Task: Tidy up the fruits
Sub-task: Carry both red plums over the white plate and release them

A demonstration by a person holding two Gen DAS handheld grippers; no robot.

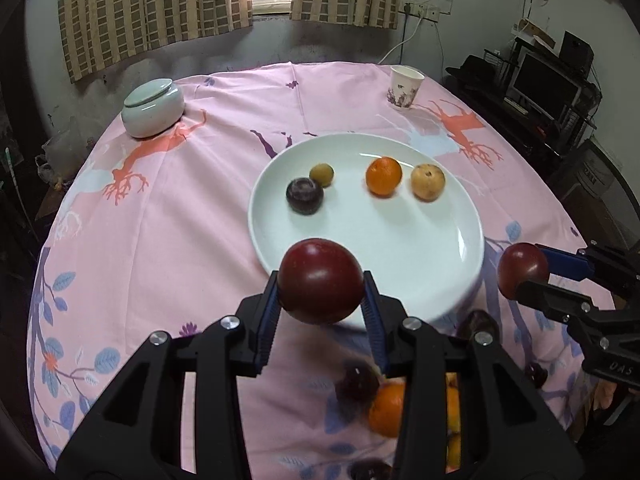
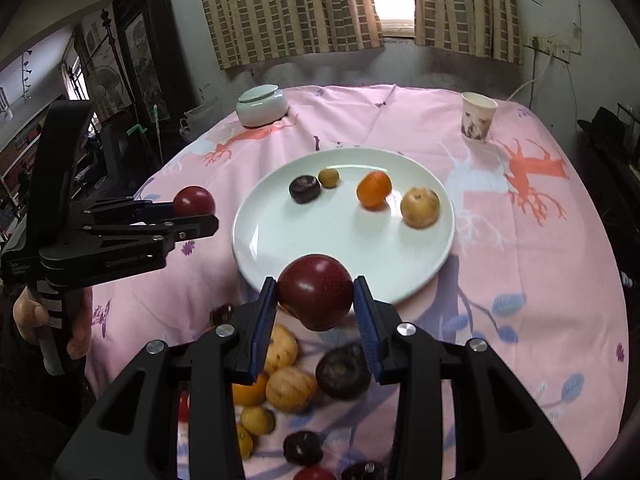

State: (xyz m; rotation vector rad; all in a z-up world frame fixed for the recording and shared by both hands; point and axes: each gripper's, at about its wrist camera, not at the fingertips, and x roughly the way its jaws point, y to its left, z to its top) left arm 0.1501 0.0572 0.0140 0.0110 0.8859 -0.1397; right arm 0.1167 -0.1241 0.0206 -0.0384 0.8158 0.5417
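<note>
A white plate (image 1: 420,280) (image 2: 280,240) on the pink cloth holds a dark plum (image 1: 305,196) (image 2: 305,189), a small green fruit (image 1: 322,174) (image 2: 329,178), an orange (image 1: 383,176) (image 2: 374,189) and a yellow-brown fruit (image 1: 428,182) (image 2: 420,207). My left gripper (image 1: 322,308) (image 2: 196,216) is shut on a red plum (image 1: 320,280) (image 2: 194,200) above the plate's near rim. My right gripper (image 2: 316,312) (image 1: 520,280) is shut on another red plum (image 2: 316,296) (image 1: 522,270) by the plate's near edge. Loose fruits (image 2: 288,388) (image 1: 386,404) lie on the cloth below the grippers.
A pale green lidded jar (image 1: 153,108) (image 2: 262,105) stands at the back left of the table. A paper cup (image 1: 405,87) (image 2: 478,117) stands at the back right. Shelves with electronics (image 1: 548,80) are to the right; a dark cabinet (image 2: 140,52) is to the left.
</note>
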